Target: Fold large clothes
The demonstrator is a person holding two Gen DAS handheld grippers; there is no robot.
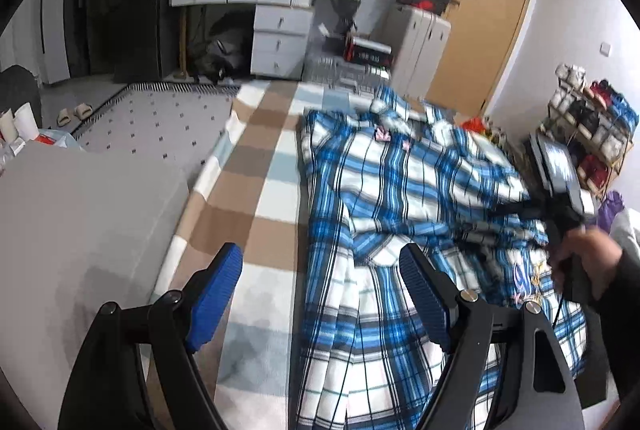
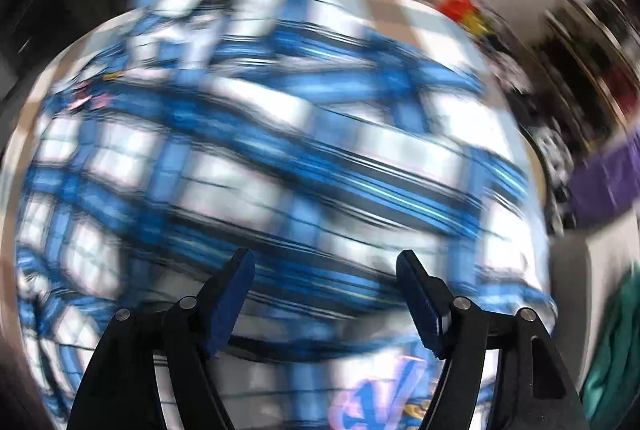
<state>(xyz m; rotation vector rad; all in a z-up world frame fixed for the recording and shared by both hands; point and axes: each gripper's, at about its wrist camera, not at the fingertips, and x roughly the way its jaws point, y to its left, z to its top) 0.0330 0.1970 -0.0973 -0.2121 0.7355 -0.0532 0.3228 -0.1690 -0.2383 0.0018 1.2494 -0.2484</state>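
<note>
the bed (image 1: 256, 166) fills the middle of the left wrist view, covered by a sheet in tan, white and pale blue squares, running from 6 o'clock up toward 12 o'clock. on it, from the centre out to 4 o'clock, lies the shirt (image 1: 400, 190), a large blue, white and black plaid one, rumpled, with its upper part bunched into folds and its lower part spread flatter toward 6 o'clock; in the right wrist view the shirt (image 2: 280, 158) fills nearly the whole picture, badly blurred. a grey rug (image 1: 160, 118) with small dots lies on the floor at 9 o'clock beside the bed. a wooden door (image 1: 488, 10) stands at 1 o'clock, and a white desk (image 1: 276, 30) with drawers at 12 o'clock, its top cluttered. a shelf (image 1: 592, 126) of shoes sits at 3 o'clock. the left claw (image 1: 320, 298) hovers at 6 o'clock with its jaws wide apart, one blue pad over the bare sheet and the other over the shirt's edge, nothing between them. the right claw (image 2: 324, 294) is also spread open above the shirt, gripping nothing, the cloth beneath it. in the left wrist view the right claw's body is at 4 o'clock, held by a hand (image 1: 588, 258) in a dark sleeve; its tips are too blurred there to make out.
</note>
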